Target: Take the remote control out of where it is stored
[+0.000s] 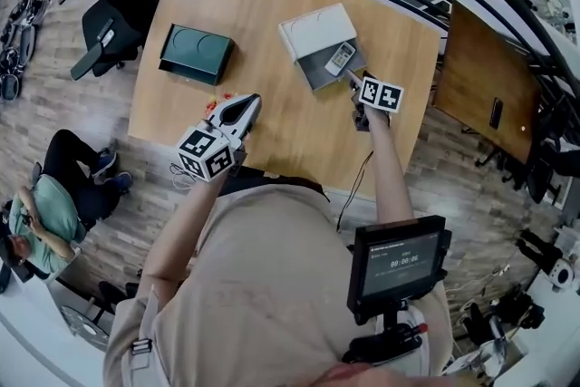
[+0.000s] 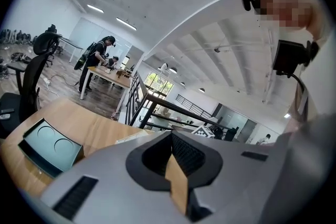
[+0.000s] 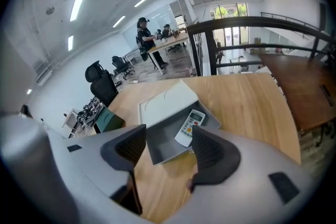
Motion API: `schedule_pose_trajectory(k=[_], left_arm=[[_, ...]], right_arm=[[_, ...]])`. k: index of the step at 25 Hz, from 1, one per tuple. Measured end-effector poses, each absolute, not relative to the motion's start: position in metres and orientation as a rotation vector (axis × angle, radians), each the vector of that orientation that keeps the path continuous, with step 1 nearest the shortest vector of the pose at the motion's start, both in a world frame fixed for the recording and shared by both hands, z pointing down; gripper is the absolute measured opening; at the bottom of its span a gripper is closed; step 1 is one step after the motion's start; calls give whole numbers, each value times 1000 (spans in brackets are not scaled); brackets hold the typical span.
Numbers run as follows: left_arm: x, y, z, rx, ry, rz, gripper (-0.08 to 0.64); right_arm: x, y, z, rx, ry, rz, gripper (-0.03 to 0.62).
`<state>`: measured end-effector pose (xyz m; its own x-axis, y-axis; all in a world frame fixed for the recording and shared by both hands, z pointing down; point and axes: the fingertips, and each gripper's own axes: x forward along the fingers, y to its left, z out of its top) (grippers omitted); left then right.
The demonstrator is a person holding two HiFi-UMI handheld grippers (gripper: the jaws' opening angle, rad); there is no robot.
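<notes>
On the bench (image 1: 272, 131), toward its far right corner, sits a white case (image 1: 313, 24) with its grey drawer (image 3: 160, 141) pulled out toward the person. The remote (image 3: 189, 127) lies face up in the right side of that drawer. It is white, with a small display at its far end and coloured buttons below, and lies a little askew to the drawer walls.

The right gripper (image 3: 169, 148) hangs at the drawer's open end, tilted downward, with its jaws spread wide and nothing between the pads. In its own view the drawer fills the gap ahead of the jaws, and the remote shows right beside the right jaw's tip; the pads are not on it. From the head view its marker cube sits just beside the drawer's near right corner.

The left gripper (image 2: 173, 157) is over the near left part of the bench, well apart from the case, with its jaws pressed together on nothing.

A dark green box (image 1: 197, 53) with two round shapes in its top stands on the far left part of the bench, well apart from the case. A small screen (image 1: 399, 263) is mounted near the person's chest. Beyond the bench's left side stands a black chair (image 1: 113, 14), and another person (image 1: 50, 213) sits farther off to the left.
</notes>
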<state>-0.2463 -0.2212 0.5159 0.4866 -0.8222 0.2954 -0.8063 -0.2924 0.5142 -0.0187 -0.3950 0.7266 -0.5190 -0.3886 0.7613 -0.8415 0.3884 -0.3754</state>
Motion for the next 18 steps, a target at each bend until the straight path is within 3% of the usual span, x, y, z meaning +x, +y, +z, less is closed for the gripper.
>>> schedule_pose_trajectory(k=[18], left_arm=[[-291,-234,534,2111,-1270,-29,5]], right_arm=[[-40,-470,912,1085,-1434,1266,305]])
